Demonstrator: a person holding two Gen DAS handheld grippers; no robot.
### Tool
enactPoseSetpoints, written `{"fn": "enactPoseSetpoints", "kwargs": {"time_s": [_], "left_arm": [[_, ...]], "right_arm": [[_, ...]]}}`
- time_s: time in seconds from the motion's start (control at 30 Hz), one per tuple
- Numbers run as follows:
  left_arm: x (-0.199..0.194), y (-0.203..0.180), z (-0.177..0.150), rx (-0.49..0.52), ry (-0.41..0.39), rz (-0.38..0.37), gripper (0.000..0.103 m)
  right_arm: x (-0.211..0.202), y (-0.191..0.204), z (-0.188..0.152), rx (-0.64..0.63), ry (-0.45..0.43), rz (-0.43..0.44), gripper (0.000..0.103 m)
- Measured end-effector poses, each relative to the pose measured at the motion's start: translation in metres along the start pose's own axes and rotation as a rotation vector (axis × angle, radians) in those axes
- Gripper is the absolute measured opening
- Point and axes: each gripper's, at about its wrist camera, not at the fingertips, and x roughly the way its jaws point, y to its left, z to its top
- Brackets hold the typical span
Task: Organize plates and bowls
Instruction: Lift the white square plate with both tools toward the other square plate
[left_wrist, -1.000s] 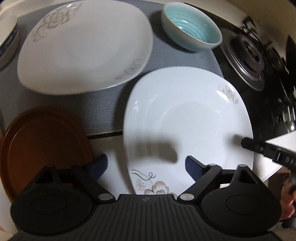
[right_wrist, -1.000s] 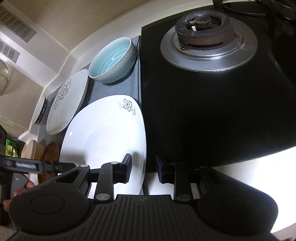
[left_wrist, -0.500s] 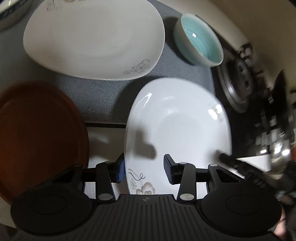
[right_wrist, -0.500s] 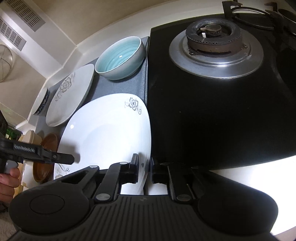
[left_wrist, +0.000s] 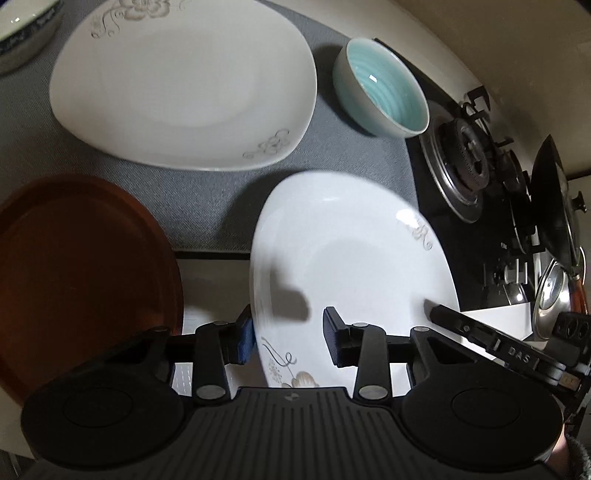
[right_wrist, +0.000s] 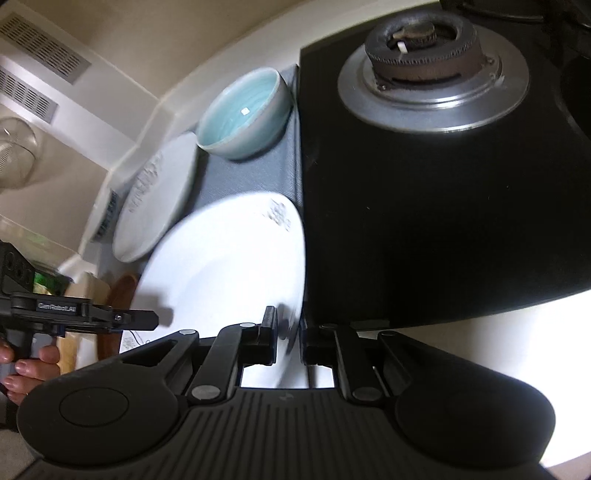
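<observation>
A white square plate (left_wrist: 351, 258) with a grey flower print lies half on the grey mat (left_wrist: 199, 206), beside the stove. My right gripper (right_wrist: 288, 332) is shut on the white plate's (right_wrist: 229, 258) near right rim; its finger also shows in the left wrist view (left_wrist: 443, 317). My left gripper (left_wrist: 288, 332) straddles the plate's near left rim. Its jaws are closing, with the rim between them and a gap left at the inner pad. A second white plate (left_wrist: 177, 81), a teal bowl (left_wrist: 384, 88) and a brown plate (left_wrist: 74, 277) sit around it.
The black gas stove (right_wrist: 428, 66) fills the right side, with a pan and a steel lid (left_wrist: 554, 288) on it. A blue-patterned bowl (left_wrist: 22, 29) sits at the mat's far left. A person's hand (right_wrist: 26, 365) holds the left gripper.
My left jaws have narrowed from wide open around the plate's near left rim. My right jaws have shut on its right rim. The plate now looks blurred and slightly shifted.
</observation>
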Motion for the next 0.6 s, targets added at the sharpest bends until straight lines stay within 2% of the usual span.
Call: {"fn": "enactPoseSetpoints", "kwargs": {"time_s": [0.3,0.6], "left_arm": [[-0.026,-0.007,0.006,0.024,-0.013,-0.004,0.039],[-0.058,0.009,0.018,0.017,-0.054,0.027,0.039]], "right_arm": [[-0.020,0.020,0.006,-0.005,-0.050,0.016,0.013],[0.001,0.051,0.022,-0.039,-0.051,0.030,0.013]]}}
